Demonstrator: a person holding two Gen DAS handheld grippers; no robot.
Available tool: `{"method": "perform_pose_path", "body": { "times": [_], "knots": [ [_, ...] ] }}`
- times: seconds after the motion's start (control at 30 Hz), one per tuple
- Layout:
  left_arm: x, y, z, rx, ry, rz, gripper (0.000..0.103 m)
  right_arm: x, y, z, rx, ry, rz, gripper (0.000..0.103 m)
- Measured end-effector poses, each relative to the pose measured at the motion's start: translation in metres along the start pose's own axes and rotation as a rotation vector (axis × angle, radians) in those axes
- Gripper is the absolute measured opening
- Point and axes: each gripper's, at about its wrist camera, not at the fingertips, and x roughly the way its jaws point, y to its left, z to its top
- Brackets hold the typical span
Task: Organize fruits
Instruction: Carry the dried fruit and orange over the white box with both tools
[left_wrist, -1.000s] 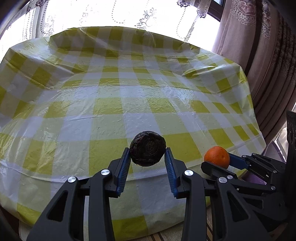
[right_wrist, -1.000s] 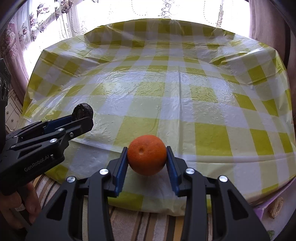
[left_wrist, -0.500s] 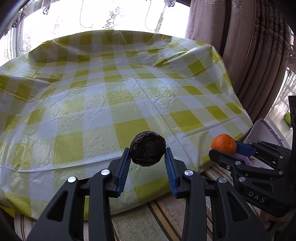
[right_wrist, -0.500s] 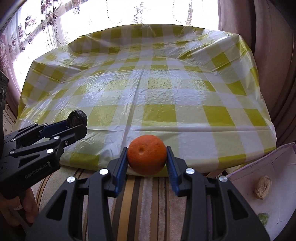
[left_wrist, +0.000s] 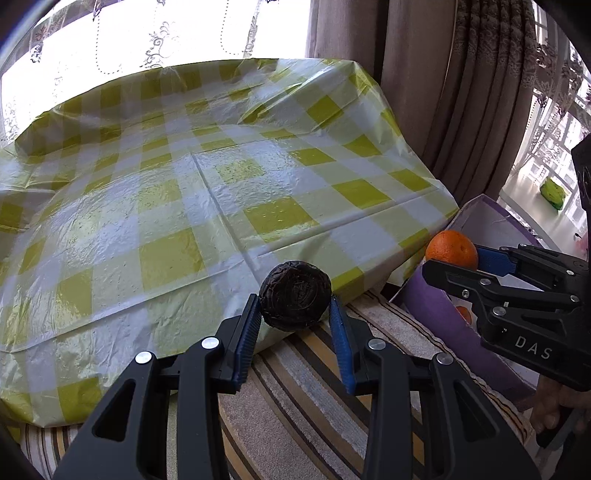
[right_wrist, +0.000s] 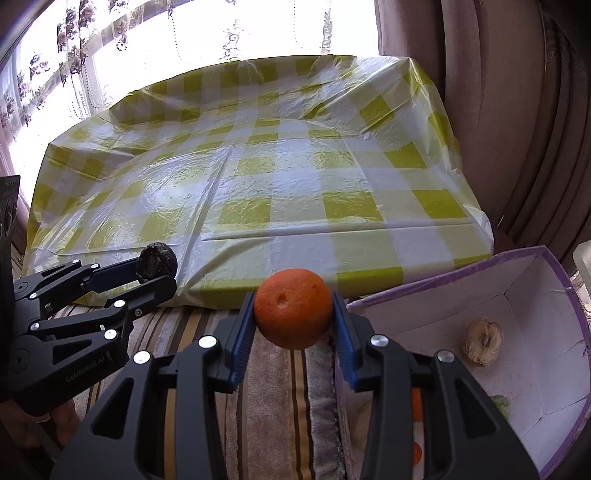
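My left gripper (left_wrist: 294, 306) is shut on a dark wrinkled round fruit (left_wrist: 294, 293), held above the striped cushion just off the table's corner. My right gripper (right_wrist: 293, 312) is shut on an orange (right_wrist: 293, 308), held at the left rim of a purple box (right_wrist: 524, 258). In the left wrist view the orange (left_wrist: 451, 250) and right gripper (left_wrist: 454, 258) are at right, over the purple box (left_wrist: 436, 306). In the right wrist view the left gripper (right_wrist: 157, 269) with the dark fruit (right_wrist: 157, 260) is at left.
The box holds a pale shrivelled fruit (right_wrist: 482, 341), a greenish piece (right_wrist: 500, 402) and orange pieces (right_wrist: 416, 404). The table has a yellow-checked plastic cloth (left_wrist: 192, 206). A striped cushion (left_wrist: 295, 398) lies below. Curtains (left_wrist: 461, 92) hang at right.
Both grippers have swung to the right, away from the table and toward the purple box, each keeping its fruit. The box interior has come into the right wrist view.
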Motion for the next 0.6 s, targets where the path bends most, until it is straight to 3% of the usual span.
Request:
{"method": "perform_pose_path", "body": {
  "times": [0.6],
  "knots": [
    [0.02,-0.098,0.003,0.189,0.029,-0.144,0.035,-0.028,-0.135,-0.049,0.199,0.027,-0.236,0.04]
  ]
}}
